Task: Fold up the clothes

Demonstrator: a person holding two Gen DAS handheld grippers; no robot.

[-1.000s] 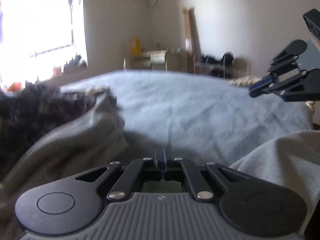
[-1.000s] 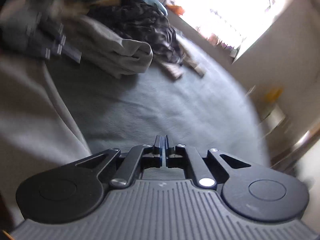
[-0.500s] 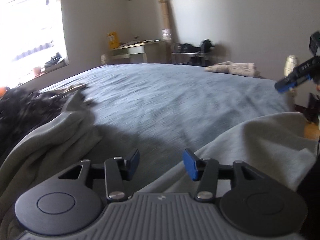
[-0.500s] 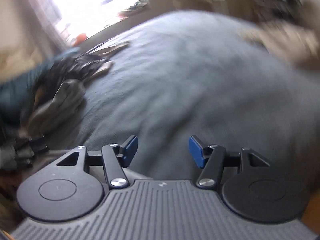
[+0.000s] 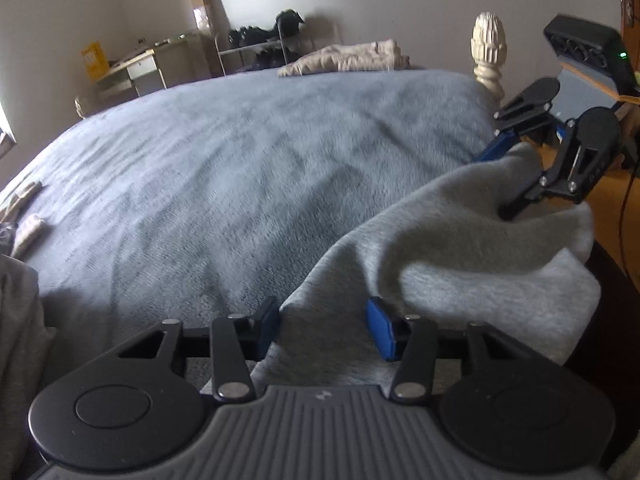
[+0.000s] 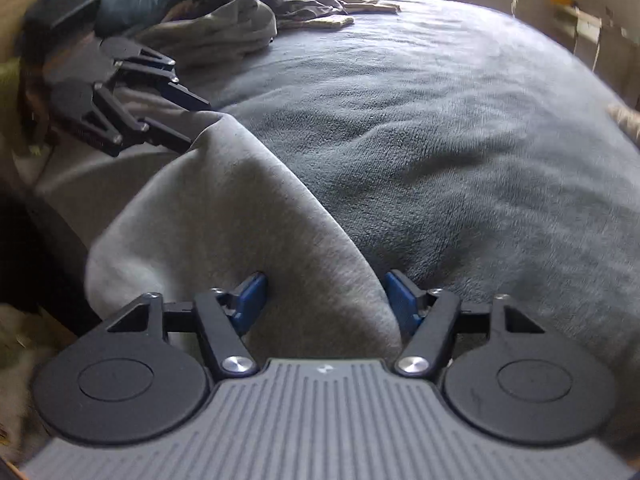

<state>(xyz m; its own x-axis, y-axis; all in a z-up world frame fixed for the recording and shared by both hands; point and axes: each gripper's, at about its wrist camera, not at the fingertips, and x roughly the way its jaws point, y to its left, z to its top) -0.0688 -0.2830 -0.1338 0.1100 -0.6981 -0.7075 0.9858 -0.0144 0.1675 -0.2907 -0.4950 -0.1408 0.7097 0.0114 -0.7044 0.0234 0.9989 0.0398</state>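
At the bottom of the left wrist view, the left gripper (image 5: pixel 324 326) has its blue pads apart and closing, with the edge of a grey garment (image 5: pixel 460 248) lying between them. The left pad sits right at the cloth's edge; whether either pad presses on the fabric cannot be made out. The garment runs from bottom centre up to the right of the frame, where its far corner is bunched around the right gripper (image 5: pixel 506 184). One blue finger there shows above the cloth, the other black finger dips into a fold, and the tips are hidden by fabric.

At the bottom of the right wrist view, the right gripper (image 6: pixel 326 300) also stands apart and closing, with a rounded fold of the same grey garment (image 6: pixel 224 208) between its pads. The cloth fills most of the gap, but firm contact is hard to judge. At left centre the left gripper (image 6: pixel 176 120) is blurred, its fingertips buried at the garment's edge.

Both views show the garment resting on a blue-grey blanket (image 5: pixel 240 168) covering the bed. Beyond, at upper left of the right wrist view, a pile of clothes (image 6: pixel 240 20) is blurred and partly cut off. In the left wrist view a beige cloth (image 5: pixel 344 58) lies at the blanket's far edge, beside a cream bedpost (image 5: pixel 489 52).
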